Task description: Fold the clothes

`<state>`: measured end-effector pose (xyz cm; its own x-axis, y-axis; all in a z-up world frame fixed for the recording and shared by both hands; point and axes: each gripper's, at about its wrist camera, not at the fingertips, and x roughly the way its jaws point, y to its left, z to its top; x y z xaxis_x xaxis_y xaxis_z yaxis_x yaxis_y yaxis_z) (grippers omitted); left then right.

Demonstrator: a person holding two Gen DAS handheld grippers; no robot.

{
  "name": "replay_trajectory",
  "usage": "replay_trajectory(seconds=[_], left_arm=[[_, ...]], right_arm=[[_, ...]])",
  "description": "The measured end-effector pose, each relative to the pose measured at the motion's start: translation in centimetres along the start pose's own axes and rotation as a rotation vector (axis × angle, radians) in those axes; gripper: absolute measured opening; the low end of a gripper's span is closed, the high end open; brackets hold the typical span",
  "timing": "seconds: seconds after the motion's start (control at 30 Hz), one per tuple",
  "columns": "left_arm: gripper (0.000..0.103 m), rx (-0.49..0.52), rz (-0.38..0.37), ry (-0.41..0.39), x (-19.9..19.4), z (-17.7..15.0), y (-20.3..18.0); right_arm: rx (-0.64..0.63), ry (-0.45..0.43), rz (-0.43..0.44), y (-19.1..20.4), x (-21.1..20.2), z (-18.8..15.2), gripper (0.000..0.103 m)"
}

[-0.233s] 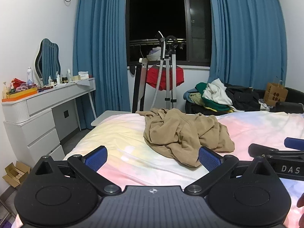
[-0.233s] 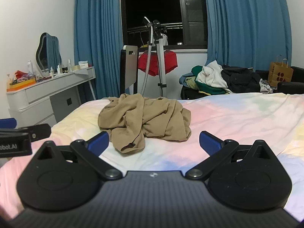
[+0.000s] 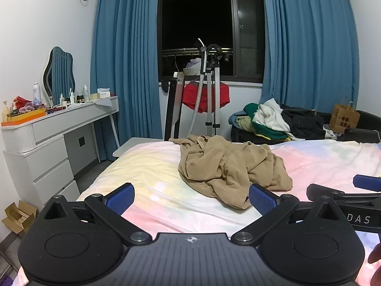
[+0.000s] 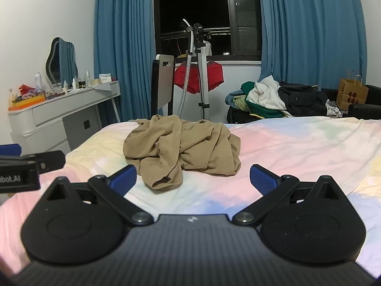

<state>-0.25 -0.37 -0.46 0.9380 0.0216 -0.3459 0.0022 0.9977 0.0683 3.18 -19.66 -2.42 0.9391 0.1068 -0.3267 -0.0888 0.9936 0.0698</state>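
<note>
A crumpled tan garment (image 3: 228, 164) (image 4: 183, 147) lies in a heap on the pastel bed sheet (image 3: 147, 166) (image 4: 297, 143). My left gripper (image 3: 191, 196) hovers over the bed just short of the heap, open, nothing between its blue pads; its right pad sits close to the heap's near edge. My right gripper (image 4: 193, 177) is open too, with the garment's near fold just beyond its fingers. Each gripper shows at the edge of the other's view: the right one (image 3: 345, 191) and the left one (image 4: 31, 164).
A white dresser (image 3: 47, 143) with bottles and a mirror stands left of the bed. Beyond the foot are a chair (image 4: 163, 83), a garment steamer stand (image 3: 212, 90), a red garment, a clothes pile (image 3: 276, 119) on a dark sofa, a paper bag (image 3: 344, 119), and cardboard boxes (image 3: 19, 215) on the floor.
</note>
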Motion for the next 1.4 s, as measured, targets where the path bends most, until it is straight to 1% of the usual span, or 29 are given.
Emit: replay_trajectory(seconds=[0.2,0.33,0.67,0.93,1.03,1.1,1.17,1.23,1.33,1.4], left_arm=[[0.103,-0.018,-0.013,0.018,0.2,0.3,0.5],[0.103,-0.014,-0.013,0.025,0.4,0.2,0.6],[0.103,-0.009,-0.014,0.024,0.6,-0.1,0.5],[0.103,-0.001,-0.019,0.038,0.9,-0.4,0.4],[0.103,0.005,-0.026,0.045,1.3,-0.6,0.4],[0.103,0.003,-0.048,0.052,1.5,-0.9,0.4],[0.103,0.005,-0.075,0.067,2.4,-1.2,0.2],[0.102,0.023,-0.084,0.092,4.1,-1.7,-0.6],[0.100,0.055,-0.101,0.137,7.4,-2.0,-2.5],[0.099,0.069,-0.132,0.150,9.8,-1.9,-3.9]], right_arm=[[0.016,-0.006,-0.006,-0.3,-0.6,0.1,0.103],[0.032,0.004,-0.008,-0.6,-0.1,0.2,0.103],[0.057,0.001,-0.020,-1.1,-0.4,0.5,0.103],[0.064,0.000,-0.026,-1.1,-0.8,0.7,0.103],[0.070,0.002,-0.027,-1.2,-0.9,0.8,0.103],[0.086,0.001,-0.026,-1.5,-1.3,1.0,0.103],[0.109,-0.003,-0.029,-2.0,-1.7,1.4,0.103],[0.133,-0.008,-0.035,-2.5,-2.2,1.7,0.103],[0.164,-0.006,-0.047,-3.7,-2.6,2.0,0.103],[0.183,0.005,-0.051,-4.6,-2.4,2.0,0.103]])
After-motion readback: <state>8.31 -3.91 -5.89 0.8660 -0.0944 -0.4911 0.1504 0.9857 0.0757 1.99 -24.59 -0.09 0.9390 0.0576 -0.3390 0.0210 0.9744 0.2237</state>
